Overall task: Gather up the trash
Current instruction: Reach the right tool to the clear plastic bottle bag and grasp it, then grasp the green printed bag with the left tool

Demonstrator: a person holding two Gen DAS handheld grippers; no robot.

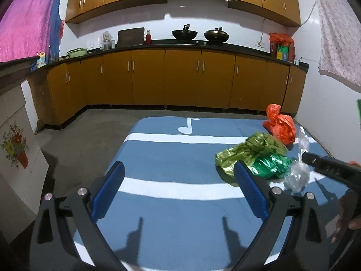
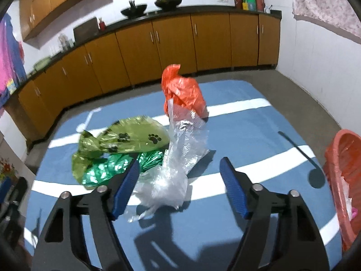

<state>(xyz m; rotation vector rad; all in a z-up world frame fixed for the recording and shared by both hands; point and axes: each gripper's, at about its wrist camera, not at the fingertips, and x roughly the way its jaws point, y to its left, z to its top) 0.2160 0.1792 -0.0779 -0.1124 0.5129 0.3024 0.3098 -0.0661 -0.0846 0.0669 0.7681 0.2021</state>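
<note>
Both grippers were spread wide, holding nothing: the right gripper [image 2: 178, 178] sat around the clear plastic bag [image 2: 167, 180] on the blue mat [image 2: 248, 122], and the left gripper [image 1: 180, 187] hung nearby beside the green foil wrappers [image 1: 252, 151].

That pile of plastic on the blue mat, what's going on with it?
A person with a gripper in each hand is collecting trash. The right gripper, open, is at the clear plastic bag, nothing gripped yet. The left gripper hangs open and empty. The yellow-green foil, green foil and orange bag lie on the mat. An orange basket sits at right.
</note>
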